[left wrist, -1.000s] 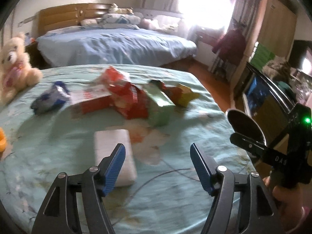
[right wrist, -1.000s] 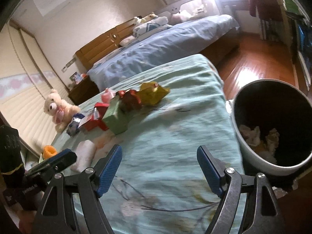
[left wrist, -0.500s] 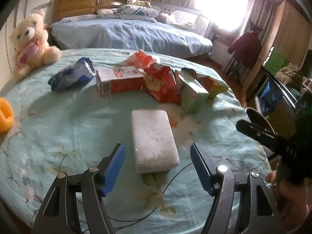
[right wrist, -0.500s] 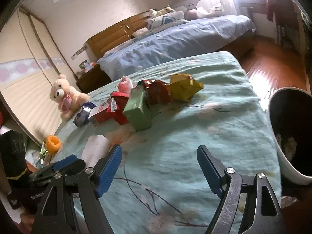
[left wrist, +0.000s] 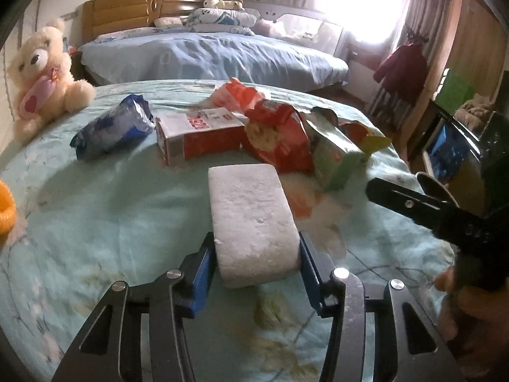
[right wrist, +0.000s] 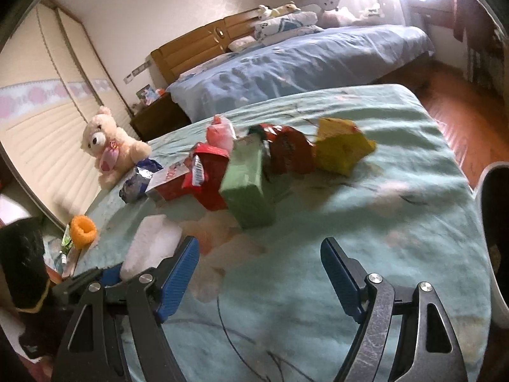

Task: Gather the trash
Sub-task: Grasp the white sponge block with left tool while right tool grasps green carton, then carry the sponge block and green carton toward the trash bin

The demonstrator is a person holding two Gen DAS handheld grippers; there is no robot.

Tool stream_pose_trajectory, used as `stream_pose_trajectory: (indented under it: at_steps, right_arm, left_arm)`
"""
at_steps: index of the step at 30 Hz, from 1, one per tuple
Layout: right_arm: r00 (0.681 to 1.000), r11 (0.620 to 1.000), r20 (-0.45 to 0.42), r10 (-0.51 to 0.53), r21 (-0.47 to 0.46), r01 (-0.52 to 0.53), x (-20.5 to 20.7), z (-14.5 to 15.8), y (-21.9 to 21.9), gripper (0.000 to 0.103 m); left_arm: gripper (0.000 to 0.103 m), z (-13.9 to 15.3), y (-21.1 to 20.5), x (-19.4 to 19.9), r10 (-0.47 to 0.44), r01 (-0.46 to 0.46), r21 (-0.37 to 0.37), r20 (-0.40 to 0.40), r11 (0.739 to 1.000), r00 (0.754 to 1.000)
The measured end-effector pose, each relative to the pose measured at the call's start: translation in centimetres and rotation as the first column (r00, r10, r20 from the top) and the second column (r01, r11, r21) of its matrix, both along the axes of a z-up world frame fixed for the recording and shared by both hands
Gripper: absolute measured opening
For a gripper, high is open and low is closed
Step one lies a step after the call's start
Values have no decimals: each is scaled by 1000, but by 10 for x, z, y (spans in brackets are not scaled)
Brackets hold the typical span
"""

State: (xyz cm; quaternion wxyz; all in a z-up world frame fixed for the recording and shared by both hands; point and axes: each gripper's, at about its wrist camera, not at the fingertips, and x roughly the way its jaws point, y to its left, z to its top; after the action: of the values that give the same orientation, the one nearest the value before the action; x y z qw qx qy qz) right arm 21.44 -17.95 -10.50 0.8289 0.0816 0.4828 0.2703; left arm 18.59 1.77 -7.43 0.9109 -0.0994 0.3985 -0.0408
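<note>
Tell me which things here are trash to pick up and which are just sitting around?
Trash job: white foam block between the closing left tongs, blue wrapper, red-and-white box, red snack bag, green carton, yellow bag, bin.

Just there: teddy bear, orange ring, bed.

Cream teddy bear (left wrist: 41, 73) on the table – blue bed (left wrist: 222, 54) behind (window-lit)

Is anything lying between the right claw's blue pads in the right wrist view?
No: the right claw stands open over bare patterned teal bedspread, and the white rectangular foam block lies off to its left.
</note>
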Motion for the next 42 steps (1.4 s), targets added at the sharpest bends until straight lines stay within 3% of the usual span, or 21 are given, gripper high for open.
stream_pose_trajectory:
  at_steps: [6, 8, 14, 16, 17, 25, 42]
  right_arm:
    - [1000, 1000, -6, 22, -17, -22, 22, -11, 23, 54]
    - [1000, 1000, -21, 19, -24, -19, 30, -17, 29, 50]
    - [999, 1000, -48, -4, -11, 3, 46, -25, 33, 49]
    - [999, 1000, -45, -8, 4, 9, 46, -24, 31, 36]
    - [999, 1000, -45, -4, 15, 5, 44, -23, 28, 34]
    - [999, 999, -40, 0, 35, 2, 14, -12, 0, 34]
    - [985, 984, -4, -173, 43, 173, -23, 6, -100, 31]
  left_arm:
    - [51, -8, 18, 5, 34, -35, -44, -21, 998, 999]
    - [53, -10, 21, 8, 36, -37, -50, -28, 998, 999]
    - [58, -11, 17, 15, 38, -39, -43, -37, 998, 999]
    - [55, -10, 15, 16, 37, -39, -31, -38, 999, 999]
    - [52, -10, 14, 17, 35, -36, -26, -36, 999, 999]
    - [47, -5, -4, 10, -19, 19, -40, -18, 999, 1000]
    - [46, 7, -67, 17, -180, 180, -23, 1, 983, 984]
